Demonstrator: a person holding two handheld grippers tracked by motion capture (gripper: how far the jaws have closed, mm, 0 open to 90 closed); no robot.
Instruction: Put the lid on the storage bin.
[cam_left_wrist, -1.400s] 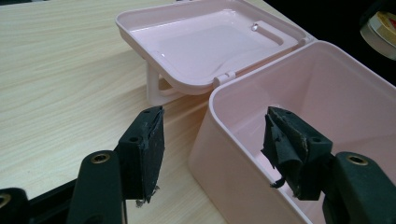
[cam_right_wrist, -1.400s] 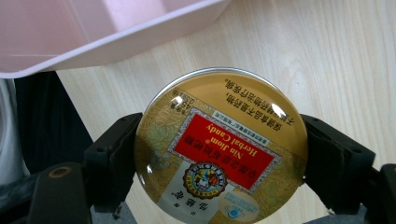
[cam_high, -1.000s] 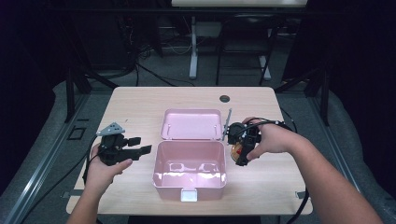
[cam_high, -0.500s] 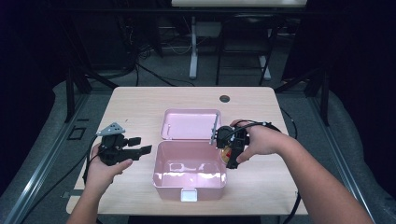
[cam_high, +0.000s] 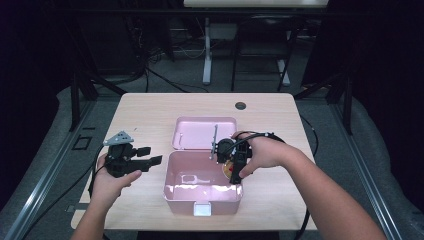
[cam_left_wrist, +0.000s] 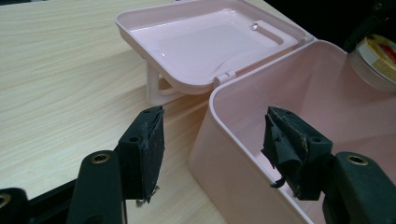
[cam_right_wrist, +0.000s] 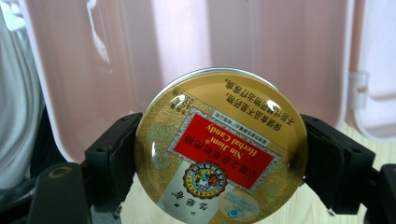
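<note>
One round gold candy tin with a red label (cam_right_wrist: 220, 150), clamped edge to edge between the jaws of the right gripper (cam_high: 231, 156), hanging at the right rim of the open pink plastic box (cam_high: 202, 197), partly over its cavity. Best lowered slowly and kept level until close to the box floor, with release only once well inside the walls, since a drop from height would likely make a smooth metal tin bounce or roll. Worth keeping clear of the pink hinged lid (cam_high: 200, 132) lying flat behind the box on the pale wooden table (cam_high: 145, 112). Right hand (cam_high: 262, 152) wrapped over its gripper from above, forearm angled in from the lower right, jaws pointing down towards the box. Left gripper (cam_high: 150, 156) wide open and empty, just beside the box's left wall, held low in the left hand (cam_high: 111, 181), jaws aimed at the box, one jaw over the rim in the left gripper view.
</note>
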